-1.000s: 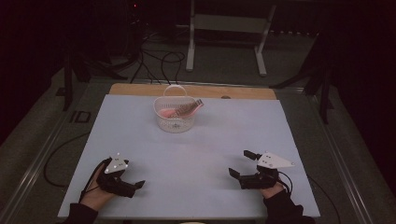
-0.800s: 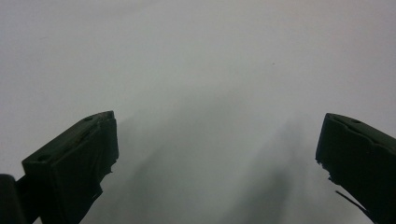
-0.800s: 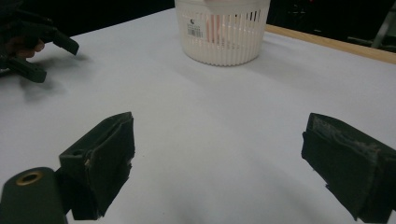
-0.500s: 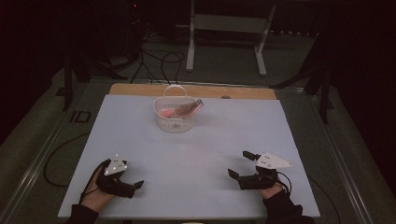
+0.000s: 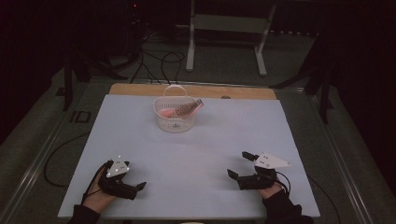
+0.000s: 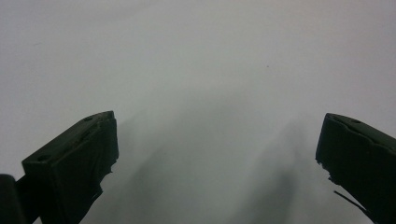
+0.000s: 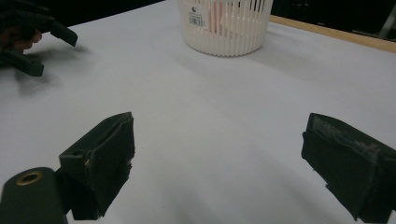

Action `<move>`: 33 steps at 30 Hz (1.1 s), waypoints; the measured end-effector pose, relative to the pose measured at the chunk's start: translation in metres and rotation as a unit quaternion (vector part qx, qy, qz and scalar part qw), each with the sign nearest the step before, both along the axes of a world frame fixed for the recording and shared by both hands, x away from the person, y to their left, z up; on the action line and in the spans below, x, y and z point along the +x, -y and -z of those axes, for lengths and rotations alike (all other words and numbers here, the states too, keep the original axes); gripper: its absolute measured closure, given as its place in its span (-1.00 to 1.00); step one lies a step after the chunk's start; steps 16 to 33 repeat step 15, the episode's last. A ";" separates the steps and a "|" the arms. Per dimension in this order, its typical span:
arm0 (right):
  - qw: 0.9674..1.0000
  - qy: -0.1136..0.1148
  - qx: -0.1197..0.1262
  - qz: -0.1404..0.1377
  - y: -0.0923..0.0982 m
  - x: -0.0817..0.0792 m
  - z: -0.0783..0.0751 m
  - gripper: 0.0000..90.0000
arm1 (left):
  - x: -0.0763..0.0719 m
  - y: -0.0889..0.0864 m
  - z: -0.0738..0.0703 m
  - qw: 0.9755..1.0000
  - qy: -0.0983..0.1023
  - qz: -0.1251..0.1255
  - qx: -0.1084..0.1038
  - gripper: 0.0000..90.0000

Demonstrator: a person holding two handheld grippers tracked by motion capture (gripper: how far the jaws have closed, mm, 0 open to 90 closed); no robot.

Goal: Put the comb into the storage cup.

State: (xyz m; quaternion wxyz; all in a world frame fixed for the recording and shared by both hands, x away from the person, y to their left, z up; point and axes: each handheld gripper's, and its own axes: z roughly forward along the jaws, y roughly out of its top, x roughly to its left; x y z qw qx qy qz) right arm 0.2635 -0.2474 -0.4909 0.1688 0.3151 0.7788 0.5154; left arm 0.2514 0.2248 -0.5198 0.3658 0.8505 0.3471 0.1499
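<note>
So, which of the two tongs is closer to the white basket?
The right tongs. They sit slightly farther up the table toward the basket and point at it, while the left tongs rest lower, near the front edge.

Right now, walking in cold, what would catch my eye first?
Probably the white slatted basket at the far middle of the pale table, with something pink inside. Then, near the front edge, the left gripper and the right gripper, both open and holding nothing.

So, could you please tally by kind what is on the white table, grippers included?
Grippers: 2, the left gripper and the right gripper, both open and empty.
Baskets: 1, a white basket.
Combs in the basket: 1, a dark comb lying over something pink.
Total: 4.
</note>
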 end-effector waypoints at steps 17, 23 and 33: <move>1.000 -0.003 0.001 0.002 0.000 0.001 0.001 -0.79 | -0.002 0.003 0.000 1.000 -0.001 0.011 0.000 -1.00; 1.000 -0.003 0.001 0.002 0.000 0.001 0.001 -0.79 | -0.002 0.003 0.000 1.000 -0.001 0.011 0.000 -1.00; 1.000 -0.003 0.001 0.002 0.000 0.001 0.001 -0.79 | -0.002 0.003 0.000 1.000 -0.001 0.011 0.000 -1.00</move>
